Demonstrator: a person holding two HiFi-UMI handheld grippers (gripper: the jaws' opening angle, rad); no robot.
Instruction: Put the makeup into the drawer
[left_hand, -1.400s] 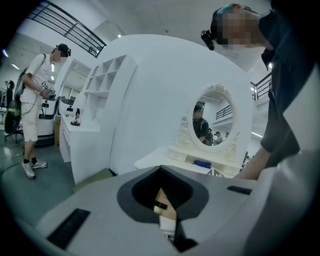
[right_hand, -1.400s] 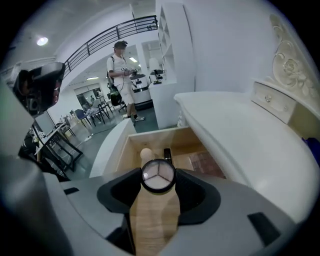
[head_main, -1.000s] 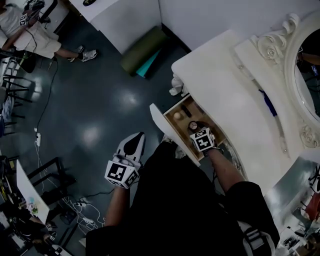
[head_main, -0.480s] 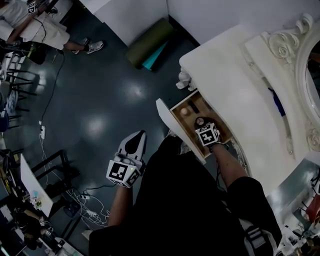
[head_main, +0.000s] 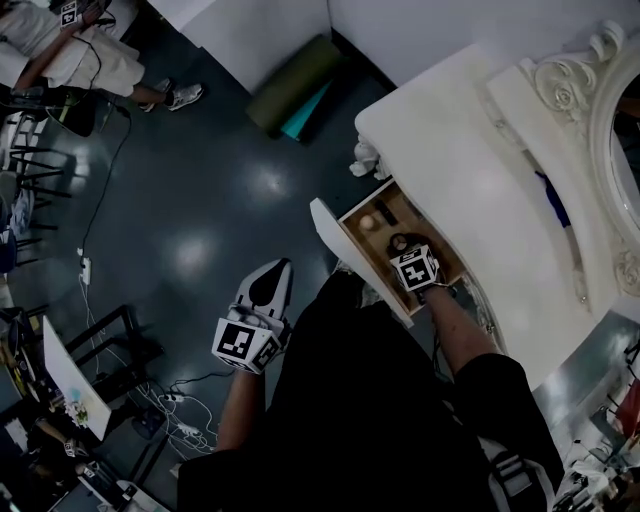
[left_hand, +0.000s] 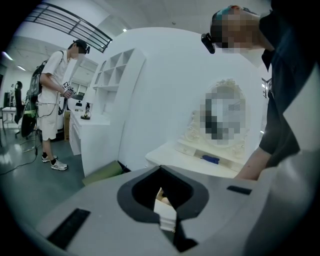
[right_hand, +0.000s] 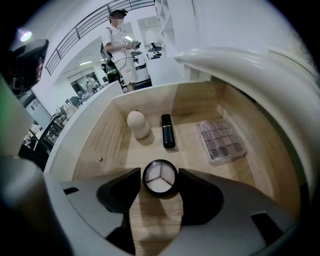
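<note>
Little has shifted since a second ago: my right hand-held gripper (right_hand: 159, 176) still reaches into the open light-wood drawer (right_hand: 100, 145), its jaws clamped on the round black compact with a white three-part pan (right_hand: 160, 179). Nearby lie a beige egg-shaped sponge (right_hand: 138, 124) and a black lipstick tube (right_hand: 168, 131). My left hand-held gripper (head_main: 276, 272) is closed and empty.
</note>
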